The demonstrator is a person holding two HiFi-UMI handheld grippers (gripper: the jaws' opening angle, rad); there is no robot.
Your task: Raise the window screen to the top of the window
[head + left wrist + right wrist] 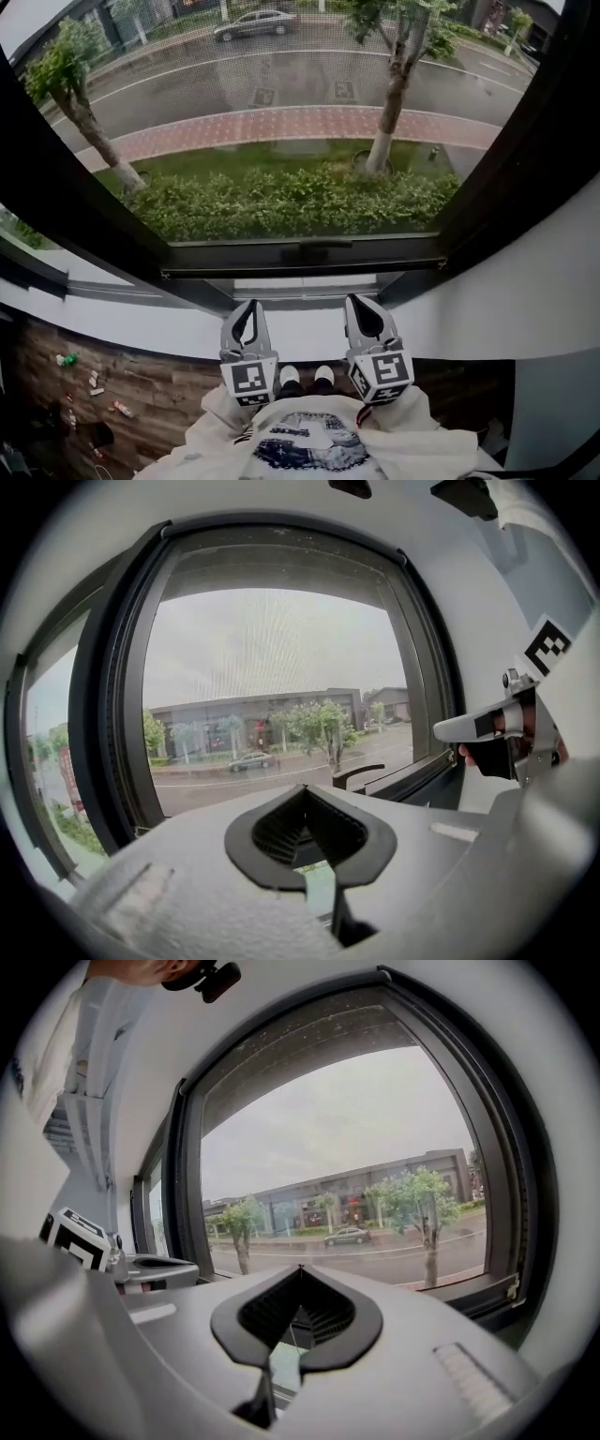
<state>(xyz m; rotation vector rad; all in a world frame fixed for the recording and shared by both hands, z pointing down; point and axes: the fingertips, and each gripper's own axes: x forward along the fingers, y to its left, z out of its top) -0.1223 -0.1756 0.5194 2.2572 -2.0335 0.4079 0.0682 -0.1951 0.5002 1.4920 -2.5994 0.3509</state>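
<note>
The left gripper (249, 307) and right gripper (363, 303) are held empty, fingers (232, 339) pressed together, below the lowered window screen (281, 103); its handle (316, 251) may be missed unless they are spread first.

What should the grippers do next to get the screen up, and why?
Probably move the right gripper forward toward the handle on the screen's bottom bar. That bar sits at the foot of the window, so the screen looks fully down. Both the right gripper and the left gripper are shut, empty and short of the handle.
</note>
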